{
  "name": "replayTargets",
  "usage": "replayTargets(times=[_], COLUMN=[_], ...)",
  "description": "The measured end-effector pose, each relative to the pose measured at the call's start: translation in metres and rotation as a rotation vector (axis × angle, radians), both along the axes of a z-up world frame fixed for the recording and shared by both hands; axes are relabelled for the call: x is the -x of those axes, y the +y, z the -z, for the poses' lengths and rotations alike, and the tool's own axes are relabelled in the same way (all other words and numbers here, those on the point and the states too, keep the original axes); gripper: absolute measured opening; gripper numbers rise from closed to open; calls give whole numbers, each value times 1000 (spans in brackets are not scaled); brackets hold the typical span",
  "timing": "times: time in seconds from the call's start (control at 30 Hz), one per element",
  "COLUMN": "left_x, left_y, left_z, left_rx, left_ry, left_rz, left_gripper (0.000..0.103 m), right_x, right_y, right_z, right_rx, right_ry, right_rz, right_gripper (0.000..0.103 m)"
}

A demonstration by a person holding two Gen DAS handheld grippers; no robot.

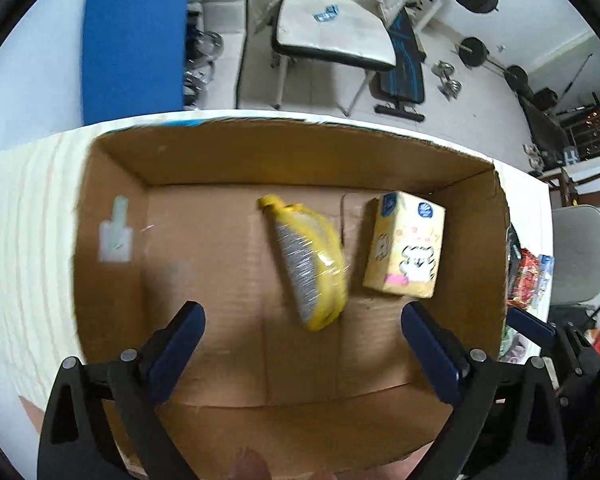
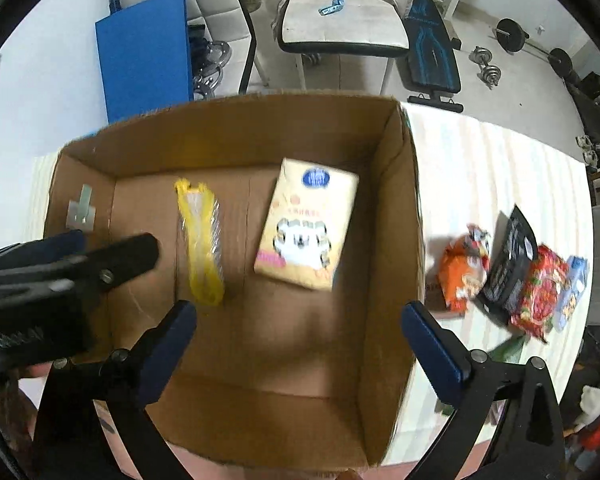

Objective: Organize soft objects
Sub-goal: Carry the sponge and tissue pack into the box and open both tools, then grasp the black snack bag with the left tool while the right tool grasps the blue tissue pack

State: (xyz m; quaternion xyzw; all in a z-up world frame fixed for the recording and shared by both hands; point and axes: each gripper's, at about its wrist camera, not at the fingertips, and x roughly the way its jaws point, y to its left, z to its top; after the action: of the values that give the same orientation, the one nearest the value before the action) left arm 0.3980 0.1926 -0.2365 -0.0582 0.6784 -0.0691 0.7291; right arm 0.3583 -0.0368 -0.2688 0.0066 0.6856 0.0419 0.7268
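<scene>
Inside the cardboard box on the table, two soft things already lie on the floor of the box: a yellow wrapped pack lying at a slant near the middle, and a pale yellow tissue pack just beside it toward the box's right wall. They look close but apart. More soft packets wait outside, on the table to the right of the box: an orange bag, a black pouch, a red bag and a small blue packet, overlapping in a loose row.

Above the box, the left claw hangs wide and empty. Over the box's right half, the right claw is also spread wide with nothing between its fingers.

My guess is the next step is a reach to the packets outside. The risks: both claws sit close together over the box and could knock each other; a claw swinging out could catch the right wall and shove the box; and since the packets overlap, a pinch on one could drag a neighbour or slip off the slick wrapping.
</scene>
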Motion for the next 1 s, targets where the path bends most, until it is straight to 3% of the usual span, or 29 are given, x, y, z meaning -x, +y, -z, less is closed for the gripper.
replayTargets(times=[0.1, 0.43, 0.73, 0.9, 1.0], left_x=[21, 89, 117, 111, 99], left_y=[6, 6, -18, -71, -121], left_z=[-12, -56, -93, -123, -133], left_rx=[-50, -108, -134, -130, -105], left_ry=[-49, -169, -212, -247, -249], left_rz=[-20, -38, -55, 0, 62], left_gripper=[101, 101, 101, 101, 101], right_x=[17, 79, 112, 112, 112], right_y=[-3, -13, -27, -72, -124], right_z=[-5, -43, -75, -97, -108], right_rx=[0, -34, -141, -204, -208], right_ry=[-8, -83, -118, -140, -157], right_rz=[5, 42, 13, 61, 126], right_gripper=[103, 103, 103, 103, 103])
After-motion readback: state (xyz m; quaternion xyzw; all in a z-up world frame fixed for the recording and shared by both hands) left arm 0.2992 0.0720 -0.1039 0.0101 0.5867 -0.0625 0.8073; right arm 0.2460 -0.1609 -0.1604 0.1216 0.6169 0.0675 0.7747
